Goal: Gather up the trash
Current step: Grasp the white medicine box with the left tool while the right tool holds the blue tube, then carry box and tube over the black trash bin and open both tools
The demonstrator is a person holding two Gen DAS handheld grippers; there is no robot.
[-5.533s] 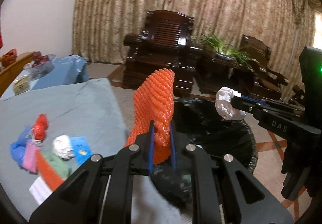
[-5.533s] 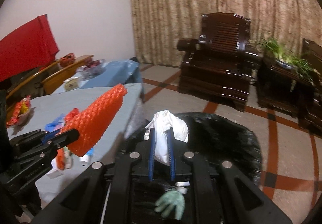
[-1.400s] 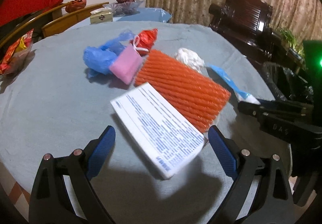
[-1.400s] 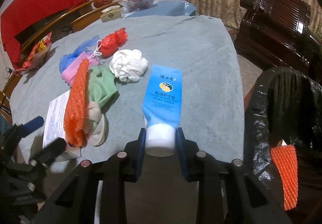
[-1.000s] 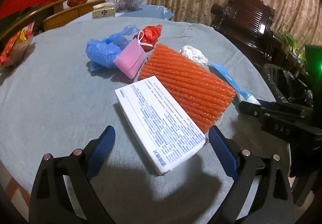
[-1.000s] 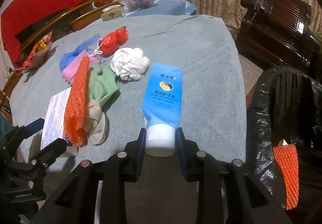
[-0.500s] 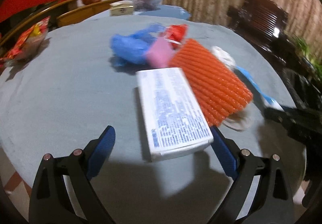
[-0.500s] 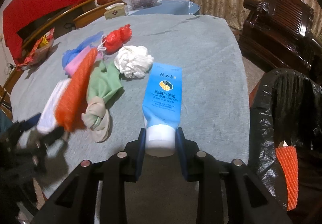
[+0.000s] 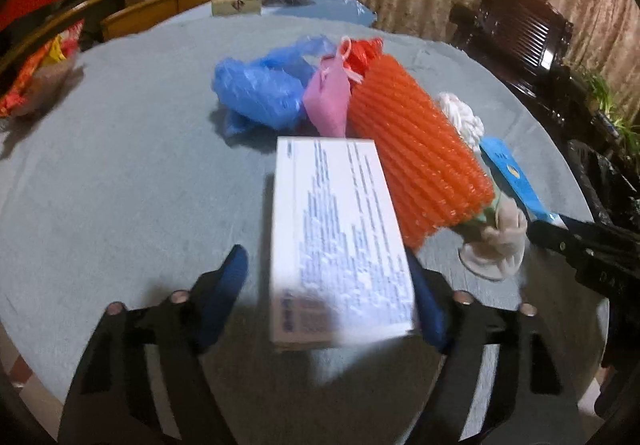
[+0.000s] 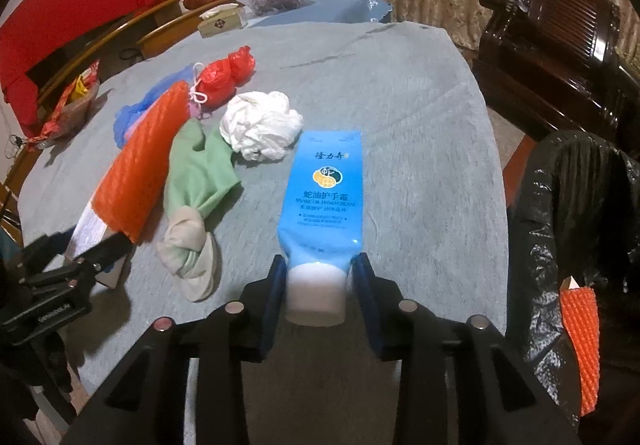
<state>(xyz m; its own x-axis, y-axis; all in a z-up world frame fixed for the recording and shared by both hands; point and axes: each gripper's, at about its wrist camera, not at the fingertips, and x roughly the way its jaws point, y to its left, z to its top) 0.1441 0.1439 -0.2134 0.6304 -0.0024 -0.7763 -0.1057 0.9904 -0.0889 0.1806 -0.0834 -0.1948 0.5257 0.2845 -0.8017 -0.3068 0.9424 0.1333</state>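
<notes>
One orange foam net (image 10: 579, 345) lies binned; hand cream tube (image 10: 324, 193) is clamped by right tongs (image 10: 320, 281), white box (image 9: 340, 233) straddled by open left tongs (image 9: 332, 285); most trash remains.

My left gripper (image 9: 324, 285) is low over the table, fingers pointing forward and spread wide; the right blue pad (image 9: 428, 309) is against the side of the white box (image 9: 340, 237), the left pad (image 9: 224, 297) clear of it with a gap. In the right wrist view it sits at the far left, angled inward. My right gripper (image 10: 320, 281) is level, pointing forward, both blue pads (image 10: 276, 297) pressed on the white cap of the blue tube (image 10: 324, 197), clamped firmly. Its black arms fan back toward me.
</notes>
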